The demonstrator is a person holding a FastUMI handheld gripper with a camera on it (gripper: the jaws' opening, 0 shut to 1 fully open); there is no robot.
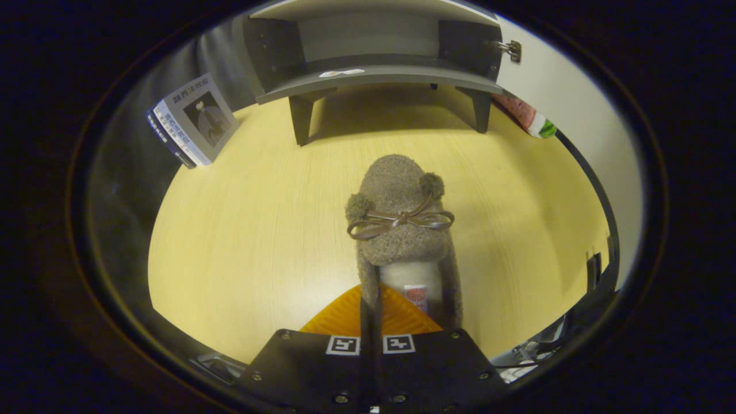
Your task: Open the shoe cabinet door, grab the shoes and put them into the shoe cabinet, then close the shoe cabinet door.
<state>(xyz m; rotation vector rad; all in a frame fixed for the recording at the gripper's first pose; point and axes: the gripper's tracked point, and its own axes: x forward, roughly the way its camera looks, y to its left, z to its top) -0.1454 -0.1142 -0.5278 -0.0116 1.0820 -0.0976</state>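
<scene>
Over on the left, a blue-and-white printed book (192,122) is leaning against the booth wall, well clear of the path. At centre, the two orange ribbed gripper (372,313) fingers are drawn close together, pinching the heel wall of a fuzzy grey-brown slipper (401,221) with two pompoms and a thin brown bow; its toe is pointing ahead, over the pale yellow wooden tabletop (241,230). Beyond it, the dark grey shoe cabinet (379,75) on short legs is standing open, a bare shelf facing the fingers, so the carrying step appears to be in hand. To do it well, the person should be keeping the toe level and lifting it above the shelf lip before pushing in, since the soft heel may be sagging in the grip. At right, the cabinet's white door (575,109) is hanging open on a metal hinge (512,50), so the approach should be staying centred.
</scene>
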